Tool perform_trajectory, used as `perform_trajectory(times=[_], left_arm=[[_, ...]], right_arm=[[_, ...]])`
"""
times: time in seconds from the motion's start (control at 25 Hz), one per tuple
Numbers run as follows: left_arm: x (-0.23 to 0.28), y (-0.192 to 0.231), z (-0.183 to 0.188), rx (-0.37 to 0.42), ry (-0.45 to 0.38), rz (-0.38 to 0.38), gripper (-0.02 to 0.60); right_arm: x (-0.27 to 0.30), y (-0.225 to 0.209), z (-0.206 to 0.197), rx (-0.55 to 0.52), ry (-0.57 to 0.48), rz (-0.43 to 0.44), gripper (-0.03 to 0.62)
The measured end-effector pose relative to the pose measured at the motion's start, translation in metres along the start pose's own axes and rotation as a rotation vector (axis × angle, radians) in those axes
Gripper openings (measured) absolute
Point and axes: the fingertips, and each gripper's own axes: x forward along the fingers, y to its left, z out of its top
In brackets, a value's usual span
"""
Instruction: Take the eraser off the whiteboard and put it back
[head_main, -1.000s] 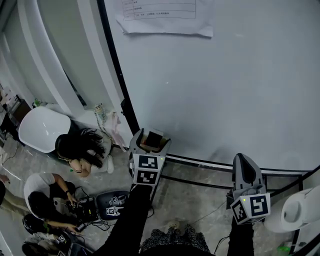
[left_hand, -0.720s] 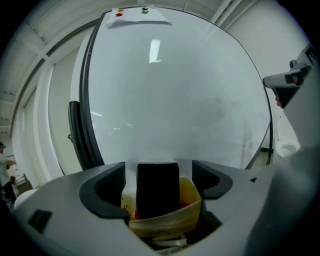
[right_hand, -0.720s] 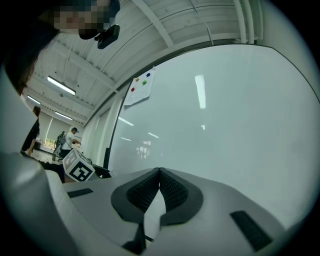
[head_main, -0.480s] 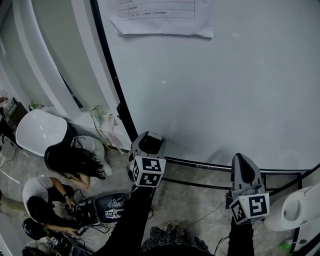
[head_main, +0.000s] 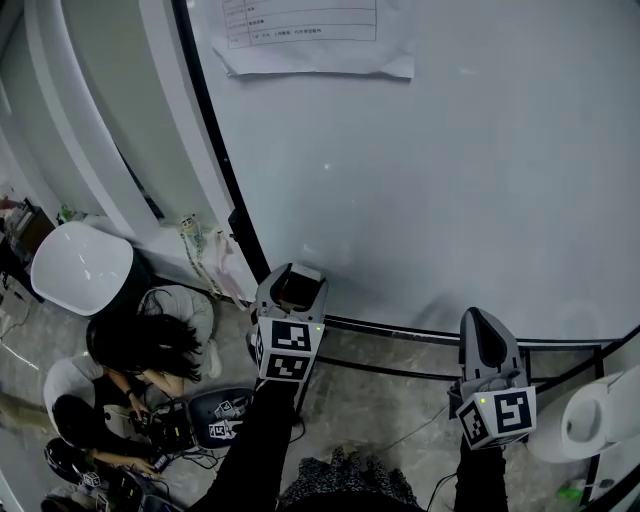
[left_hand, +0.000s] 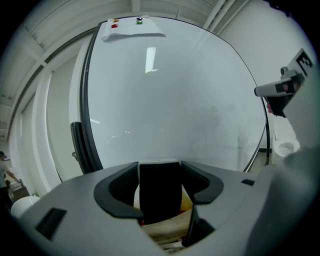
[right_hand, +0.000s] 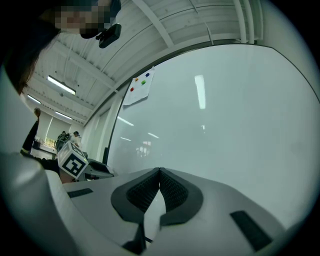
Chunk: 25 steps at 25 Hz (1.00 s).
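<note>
Jaws of left gripper (left_hand: 159, 171) clamped on eraser (left_hand: 160, 197), near lower edge of whiteboard (left_hand: 175, 110); right gripper (right_hand: 159, 176) pinched shut, empty. We judge risk: eraser twisting in grip, dropping to floor.

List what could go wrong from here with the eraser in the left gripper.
1. The left gripper is shut on the eraser near the lower left corner of the whiteboard, beside its black frame. Putting it back there could catch the frame.
2. If the grip slips, the eraser would likely fall toward the person sitting on the floor below.
</note>
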Motion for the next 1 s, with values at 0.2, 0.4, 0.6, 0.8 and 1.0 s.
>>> perform_trajectory(times=[0.2,0.4,0.6,0.8,1.0], left_arm=[[-0.031,-0.013,0.052,-0.010,-0.070,-0.068,0.265],[-0.070,-0.031,0.122,-0.007,-0.203,-0.138,0.265],[-0.108,-0.051,0.198,-0.001,-0.357,-0.188,0.265],[-0.135,-0.073,0.255,-0.019,-0.451,-0.233,0.264],[-0.147,-0.105,0.307,0.020,-0.524,-0.311,0.265]], right_arm=[[-0.008,-0.009,0.002,0.006,-0.007,-0.013,0.006],[-0.020,-0.020,0.007,0.013,-0.023,-0.030,0.006],[-0.036,-0.030,0.019,0.008,-0.045,-0.051,0.006],[-0.058,-0.042,0.027,0.000,-0.050,-0.080,0.006],[-0.083,-0.060,0.036,-0.012,-0.062,-0.133,0.006]])
